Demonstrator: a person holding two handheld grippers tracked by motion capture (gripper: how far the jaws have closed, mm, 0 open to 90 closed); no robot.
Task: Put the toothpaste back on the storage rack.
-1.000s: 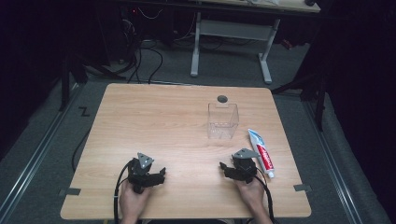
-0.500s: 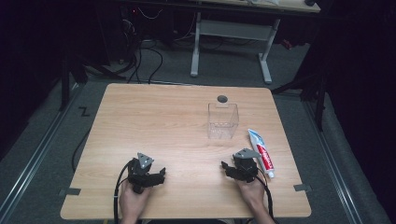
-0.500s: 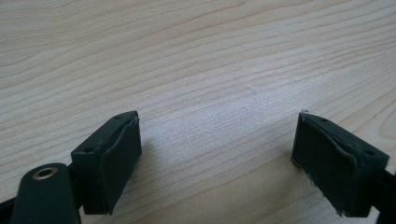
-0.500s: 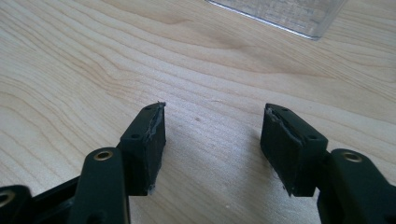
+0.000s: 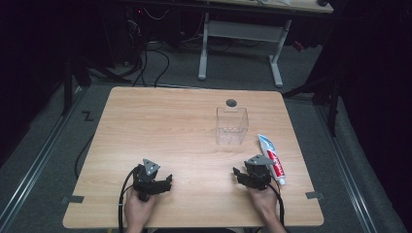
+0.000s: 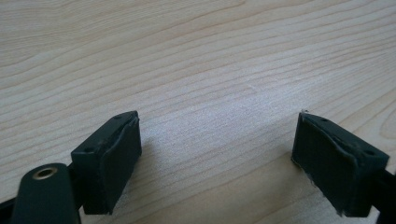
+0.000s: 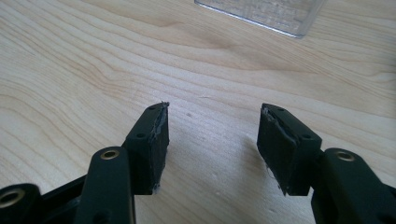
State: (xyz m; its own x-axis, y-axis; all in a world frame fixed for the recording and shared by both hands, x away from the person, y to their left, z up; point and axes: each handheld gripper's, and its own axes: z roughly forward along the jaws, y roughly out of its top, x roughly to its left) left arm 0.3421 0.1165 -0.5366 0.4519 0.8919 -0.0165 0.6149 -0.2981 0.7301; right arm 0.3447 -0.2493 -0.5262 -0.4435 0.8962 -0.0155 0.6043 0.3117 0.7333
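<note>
Wooden tabletop [image 5: 170,126], two hand-held grippers at its near edge. Left gripper [image 5: 166,180] near-left, held by the left hand [image 5: 138,209]; its jaws are spread wide in the left gripper view, left gripper [image 6: 217,154] with bare wood between them, nothing held. Right gripper [image 5: 238,173] near-right, held by the right hand [image 5: 262,201]; jaws also parted and released, right gripper [image 7: 212,140] over bare wood.

Clear box [image 5: 231,125] stands upright right of centre, farther than the right gripper, well apart from both. In the right gripper view the box [image 7: 261,14] base shows at the top edge, ahead of the jaws and slightly right, not between them. Toothpaste tube [image 5: 271,158] lies flat just right of the right gripper, near the right edge, cap end toward the near side. Small dark round spot [image 5: 231,102] on the tabletop just beyond the box; cannot tell what it is. A grey table frame [image 5: 240,46] stands on the floor beyond.
</note>
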